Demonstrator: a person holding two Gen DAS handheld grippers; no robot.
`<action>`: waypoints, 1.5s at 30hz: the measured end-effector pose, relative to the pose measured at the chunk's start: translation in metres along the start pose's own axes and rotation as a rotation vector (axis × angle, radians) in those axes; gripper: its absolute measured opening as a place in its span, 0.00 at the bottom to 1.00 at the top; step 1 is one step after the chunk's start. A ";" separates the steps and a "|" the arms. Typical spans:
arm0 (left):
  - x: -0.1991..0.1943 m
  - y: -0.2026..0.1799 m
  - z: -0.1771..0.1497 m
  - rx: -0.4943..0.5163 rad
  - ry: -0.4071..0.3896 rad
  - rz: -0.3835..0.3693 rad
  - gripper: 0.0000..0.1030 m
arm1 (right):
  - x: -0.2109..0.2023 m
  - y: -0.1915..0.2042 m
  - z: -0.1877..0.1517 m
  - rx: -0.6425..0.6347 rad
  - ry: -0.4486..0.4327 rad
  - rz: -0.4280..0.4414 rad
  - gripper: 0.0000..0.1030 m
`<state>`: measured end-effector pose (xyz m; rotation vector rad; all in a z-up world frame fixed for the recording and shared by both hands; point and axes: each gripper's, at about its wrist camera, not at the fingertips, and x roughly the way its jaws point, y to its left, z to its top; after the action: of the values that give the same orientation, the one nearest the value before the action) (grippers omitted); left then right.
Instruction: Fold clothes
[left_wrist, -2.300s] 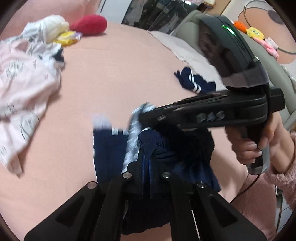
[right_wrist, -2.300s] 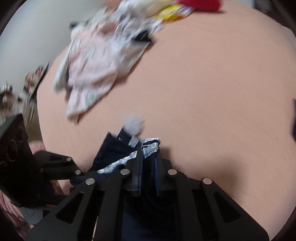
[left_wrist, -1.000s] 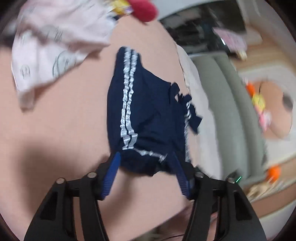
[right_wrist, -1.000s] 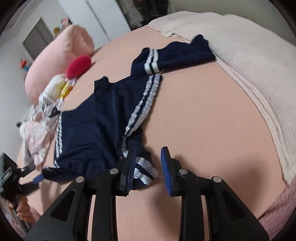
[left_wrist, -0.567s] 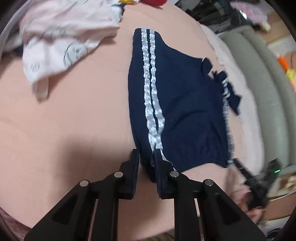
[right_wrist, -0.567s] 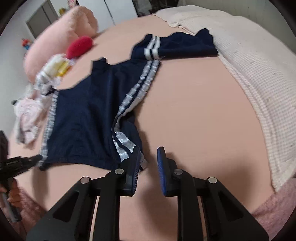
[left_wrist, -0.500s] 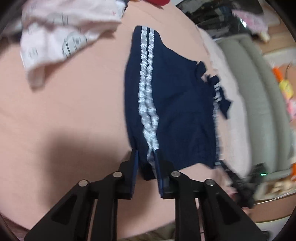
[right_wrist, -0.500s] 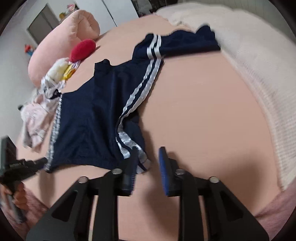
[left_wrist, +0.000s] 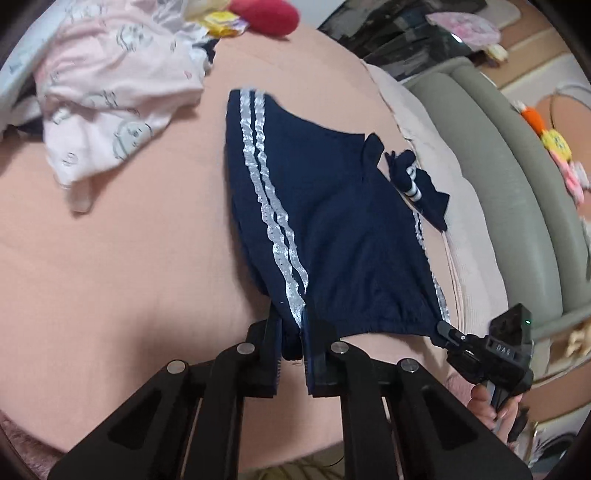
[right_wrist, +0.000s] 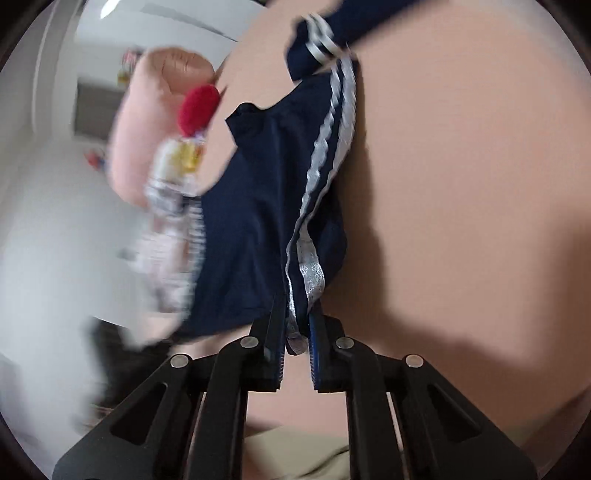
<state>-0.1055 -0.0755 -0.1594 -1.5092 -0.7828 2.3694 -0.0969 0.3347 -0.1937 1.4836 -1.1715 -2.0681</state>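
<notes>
Your left tongs (left_wrist: 293, 341) point downward, jaws closing and pinching cloth between them. Your right tongs (right_wrist: 297, 338) are clamped likewise, gripped from below by your hand (left_wrist: 487, 404).

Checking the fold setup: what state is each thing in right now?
Navy shorts: spread flat on the bed, both near corners pinched.
Left tool: closing, shorts corner between its fingers.
Right tool: shut on the other striped corner.
Pink garment: crumpled, unfolded.
Small navy piece: bunched beside the shorts.
</notes>
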 end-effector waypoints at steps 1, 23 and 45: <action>-0.001 0.002 -0.003 0.008 0.009 0.005 0.10 | -0.002 -0.004 -0.007 0.002 0.007 -0.014 0.10; 0.020 0.020 -0.044 -0.045 0.094 -0.048 0.17 | -0.016 -0.007 -0.044 -0.123 -0.019 -0.261 0.14; 0.002 -0.018 -0.036 0.164 -0.092 0.062 0.37 | -0.023 0.016 -0.050 -0.284 -0.077 -0.380 0.53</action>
<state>-0.0762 -0.0482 -0.1633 -1.3867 -0.5525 2.4959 -0.0460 0.3194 -0.1728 1.5890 -0.6150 -2.4348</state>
